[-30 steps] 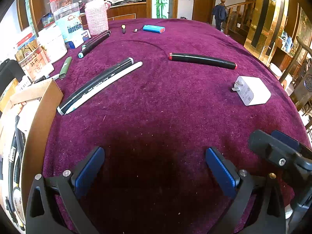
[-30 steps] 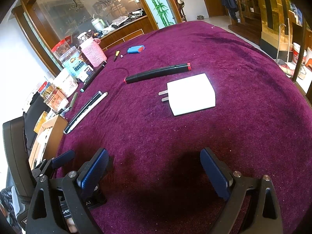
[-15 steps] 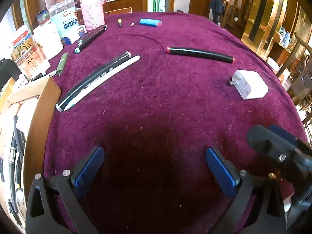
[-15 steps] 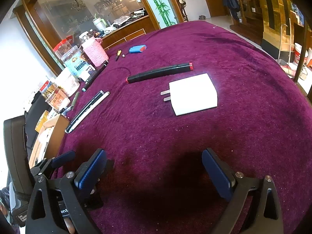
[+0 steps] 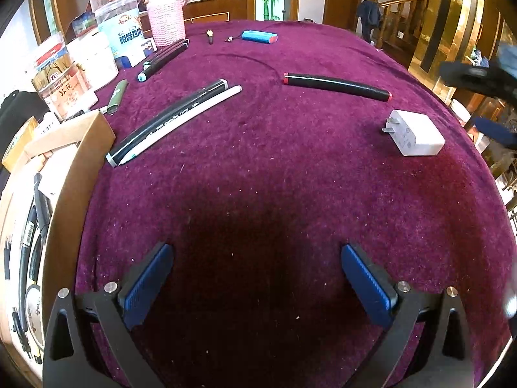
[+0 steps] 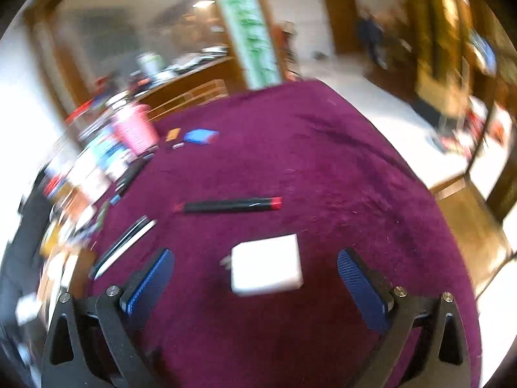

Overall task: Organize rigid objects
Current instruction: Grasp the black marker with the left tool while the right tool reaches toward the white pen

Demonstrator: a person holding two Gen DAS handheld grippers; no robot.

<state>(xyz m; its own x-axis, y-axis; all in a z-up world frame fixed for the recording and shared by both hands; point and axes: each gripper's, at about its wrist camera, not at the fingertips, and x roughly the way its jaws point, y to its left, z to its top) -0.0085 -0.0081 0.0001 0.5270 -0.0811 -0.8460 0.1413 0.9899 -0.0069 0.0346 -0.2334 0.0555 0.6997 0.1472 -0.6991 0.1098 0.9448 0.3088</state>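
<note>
On purple velvet table (image 5: 290, 168): charger (image 5: 415, 132), markers; both grippers spread, empty; wood-panelled room behind.

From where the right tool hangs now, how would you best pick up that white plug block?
Take the white charger across its two long flat sides, coming straight down from above. It lies flat on the purple cloth, prongs pointing left, so those parallel faces suit the blue pads. The right tool is open and already straddles it; I would stay clear of the prong end.
</note>
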